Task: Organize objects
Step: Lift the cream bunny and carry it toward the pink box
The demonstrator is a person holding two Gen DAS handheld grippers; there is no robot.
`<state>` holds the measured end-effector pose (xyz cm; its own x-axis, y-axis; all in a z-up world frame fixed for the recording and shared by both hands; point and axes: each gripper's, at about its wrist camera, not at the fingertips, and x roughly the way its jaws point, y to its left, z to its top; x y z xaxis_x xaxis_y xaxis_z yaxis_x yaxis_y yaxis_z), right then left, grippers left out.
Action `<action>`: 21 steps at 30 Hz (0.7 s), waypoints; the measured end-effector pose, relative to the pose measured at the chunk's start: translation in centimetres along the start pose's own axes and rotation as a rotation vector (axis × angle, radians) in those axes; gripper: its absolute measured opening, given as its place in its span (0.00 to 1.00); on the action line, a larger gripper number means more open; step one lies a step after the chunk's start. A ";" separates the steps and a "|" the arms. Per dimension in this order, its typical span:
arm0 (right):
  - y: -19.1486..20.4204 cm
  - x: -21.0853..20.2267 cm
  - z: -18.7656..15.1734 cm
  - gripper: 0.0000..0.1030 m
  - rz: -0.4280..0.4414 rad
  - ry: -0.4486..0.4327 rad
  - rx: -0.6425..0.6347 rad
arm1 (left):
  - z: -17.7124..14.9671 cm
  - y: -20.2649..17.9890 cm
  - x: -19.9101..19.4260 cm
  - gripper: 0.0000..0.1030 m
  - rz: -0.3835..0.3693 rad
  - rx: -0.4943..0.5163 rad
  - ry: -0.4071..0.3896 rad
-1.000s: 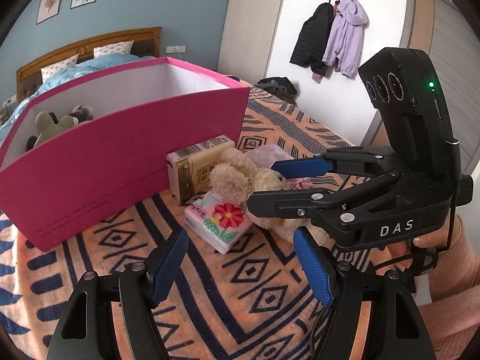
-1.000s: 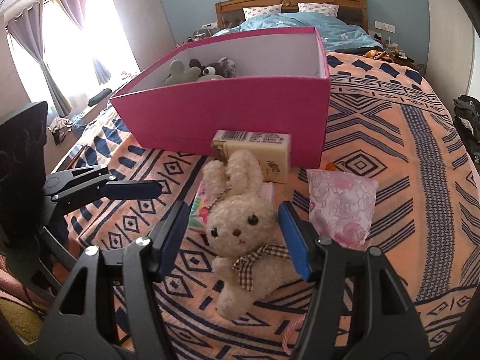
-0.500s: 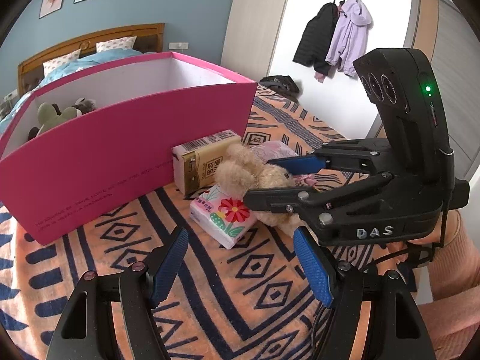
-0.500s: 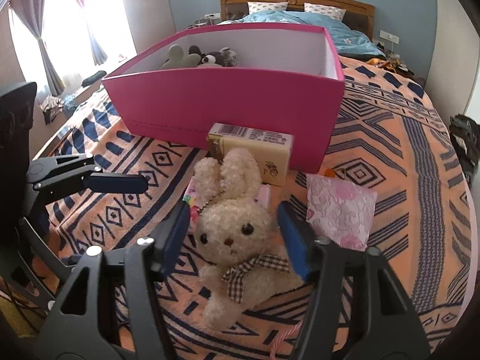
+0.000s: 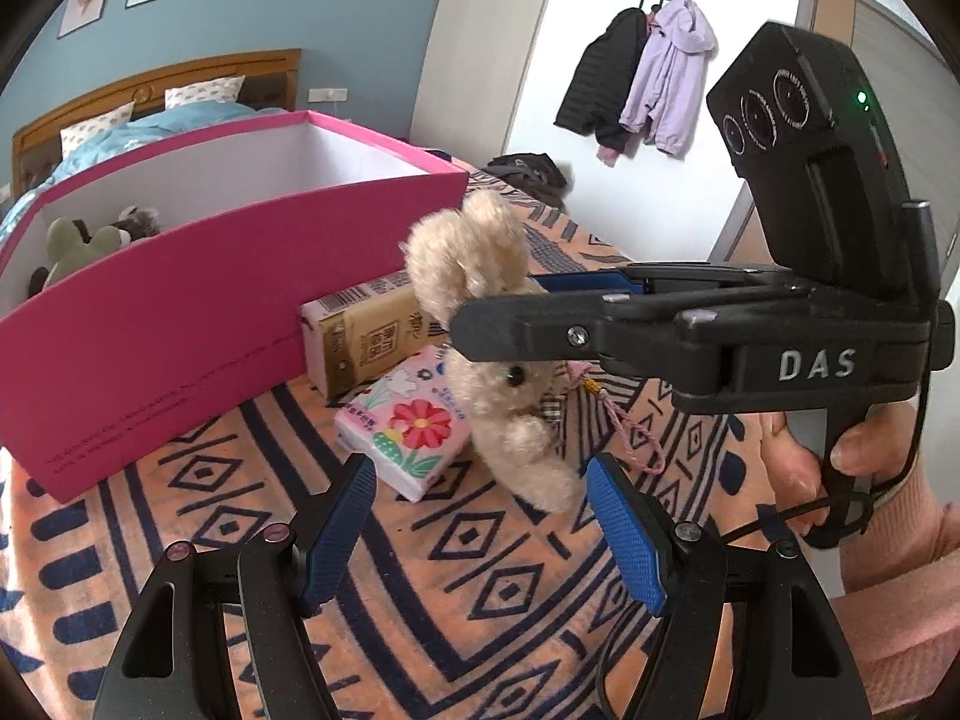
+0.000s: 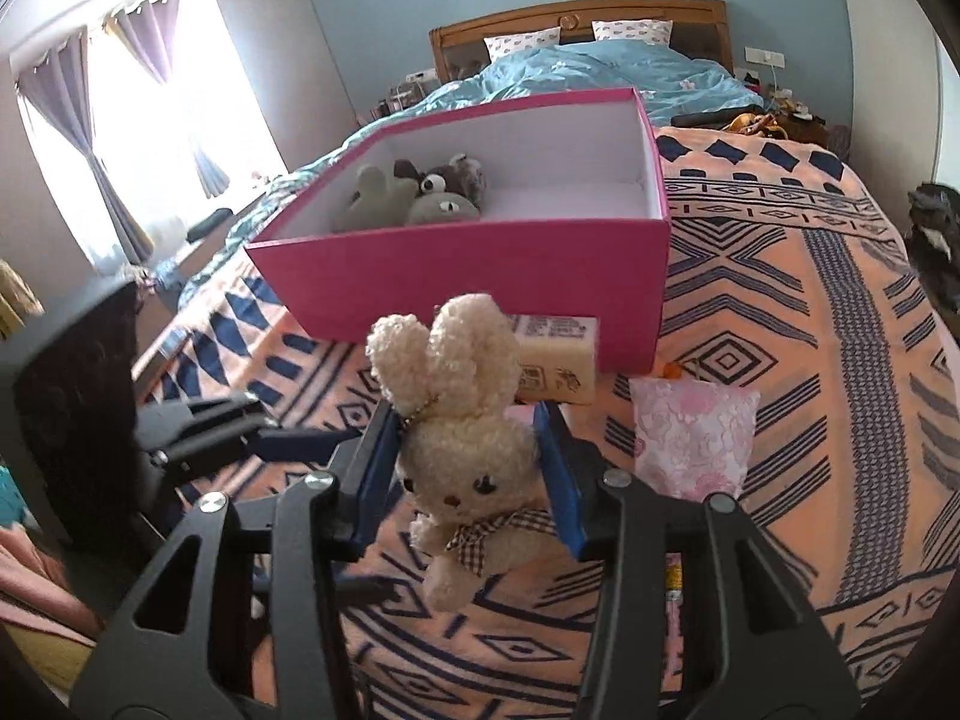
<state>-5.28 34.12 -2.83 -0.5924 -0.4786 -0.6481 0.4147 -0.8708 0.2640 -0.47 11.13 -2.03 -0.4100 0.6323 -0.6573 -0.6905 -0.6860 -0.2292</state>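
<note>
My right gripper (image 6: 471,468) is shut on the cream plush bunny (image 6: 462,438) and holds it off the bedspread, in front of the open pink box (image 6: 480,276). In the left wrist view the bunny (image 5: 492,354) hangs from the right gripper (image 5: 498,318), near the box (image 5: 180,312). My left gripper (image 5: 480,516) is open and empty, low over the bedspread, below the bunny. It also shows at the left of the right wrist view (image 6: 264,438). Plush toys (image 6: 414,192) lie in the box's far left corner.
A yellow tissue pack (image 5: 366,342) leans against the box front. A floral tissue pack (image 5: 408,426) lies before it. A pink patterned pouch (image 6: 696,438) lies right of the bunny. The patterned orange bedspread (image 6: 780,360) stretches to the right. Jackets (image 5: 636,78) hang on the wall.
The right gripper has closed on the bunny and lifted it off the bedspread. The left gripper stayed open and has hardly moved.
</note>
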 end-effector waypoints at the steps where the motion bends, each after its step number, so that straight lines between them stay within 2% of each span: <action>1: 0.1 0.0 0.1 0.47 0.010 -0.003 0.011 | 0.0 0.0 0.1 0.72 0.002 -0.001 0.000; 4: 0.4 0.2 0.2 0.47 0.044 -0.006 0.042 | 0.0 0.2 0.5 0.67 0.004 -0.016 0.011; 9: -0.1 0.7 0.3 0.47 0.069 -0.001 0.098 | -0.2 0.9 1.1 0.36 -0.006 -0.040 0.041; 12: -0.6 0.9 0.2 0.47 0.076 0.008 0.125 | -0.2 1.4 1.3 0.24 0.023 -0.053 0.051; 14: -1.2 1.2 0.0 0.47 0.064 0.016 0.139 | -0.3 2.0 1.4 0.23 0.006 -0.079 0.058; 19: -2.2 1.9 -0.7 0.46 0.065 0.040 0.165 | -0.3 2.7 1.6 0.23 0.020 -0.101 0.062; 21: -2.4 1.9 -0.8 0.43 0.078 0.038 0.170 | -0.3 2.7 1.7 0.24 0.022 -0.100 0.066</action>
<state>-6.83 35.42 -5.29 -0.5353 -0.5440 -0.6461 0.3338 -0.8389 0.4298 -2.83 10.19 -3.99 -0.3818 0.5941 -0.7081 -0.6175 -0.7339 -0.2828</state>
